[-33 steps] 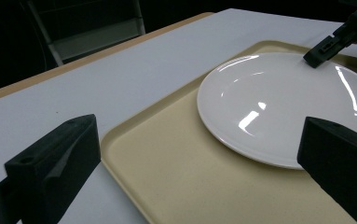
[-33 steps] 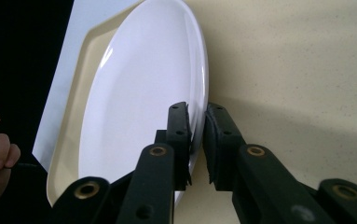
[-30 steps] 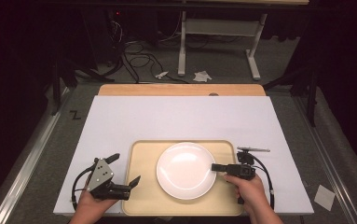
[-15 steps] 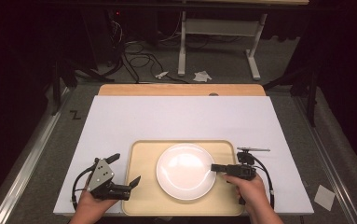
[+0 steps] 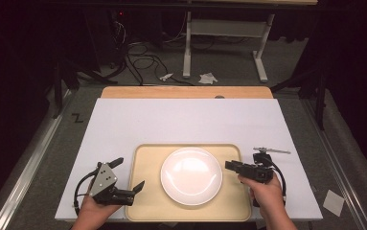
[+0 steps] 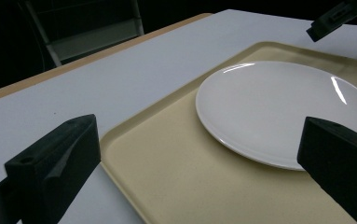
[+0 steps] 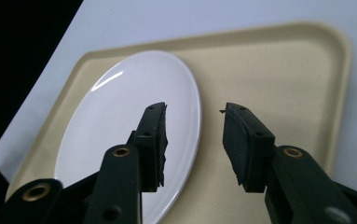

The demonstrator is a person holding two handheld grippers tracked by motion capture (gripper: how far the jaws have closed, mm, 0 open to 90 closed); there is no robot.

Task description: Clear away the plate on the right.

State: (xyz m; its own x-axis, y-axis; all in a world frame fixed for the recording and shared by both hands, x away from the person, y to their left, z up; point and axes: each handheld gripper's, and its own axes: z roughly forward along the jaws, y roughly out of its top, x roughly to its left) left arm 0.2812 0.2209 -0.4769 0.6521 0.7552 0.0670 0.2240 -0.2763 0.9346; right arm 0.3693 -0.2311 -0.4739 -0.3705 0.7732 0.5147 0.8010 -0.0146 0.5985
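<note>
plate (image 5: pixel 191 176) flat on tray (image 5: pixel 145 211), mid-desk (image 5: pixel 186 120) | R hand-held gripper (image 5: pixel 230 165) jaws just opening, empty, just off plate's right rim | L hand-held gripper (image 5: pixel 127 177) wide open, empty, by tray's left edge | plate looks placed; only pulling back left

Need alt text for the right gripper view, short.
The right gripper, its two black jaws parted with nothing between them, hangs above the rim of an empty white plate. The plate lies on a beige tray, which rests on a white table.
</note>
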